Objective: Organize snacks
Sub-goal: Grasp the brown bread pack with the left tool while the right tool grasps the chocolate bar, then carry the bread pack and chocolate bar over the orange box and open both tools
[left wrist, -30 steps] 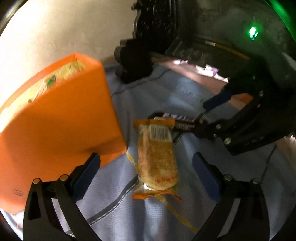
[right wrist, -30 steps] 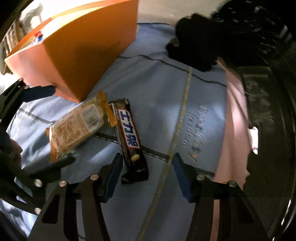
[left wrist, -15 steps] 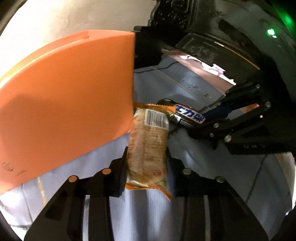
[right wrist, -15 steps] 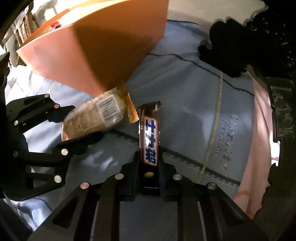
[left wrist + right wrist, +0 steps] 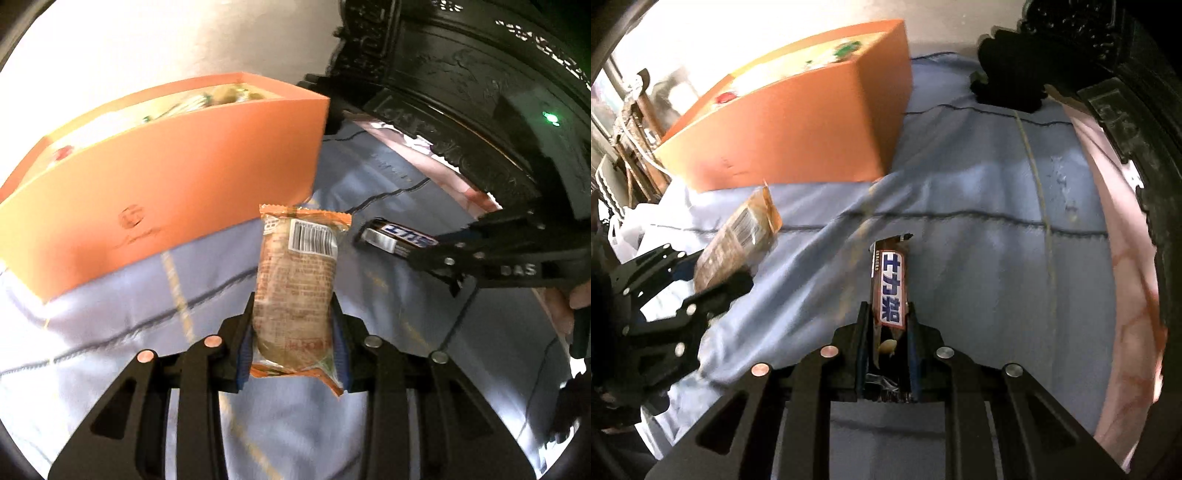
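Item one, orange box [image 5: 162, 192]: open-topped, snacks already inside, standing on the blue cloth [image 5: 369, 192]. Item two, left gripper [image 5: 293, 343]: clamped on the pastry packet [image 5: 295, 291], lifted just right of the box; carry it above the near wall before you release. Item three, right gripper [image 5: 886, 350]: closed around the chocolate bar [image 5: 889, 288], farther right of the box; bring it over the rim separately so your grippers do not collide.

we see the box [image 5: 166, 184] upper left on the cloth [image 5: 110, 314], pastry packet [image 5: 295, 288] centre frame, chocolate bar [image 5: 395, 236] to its right
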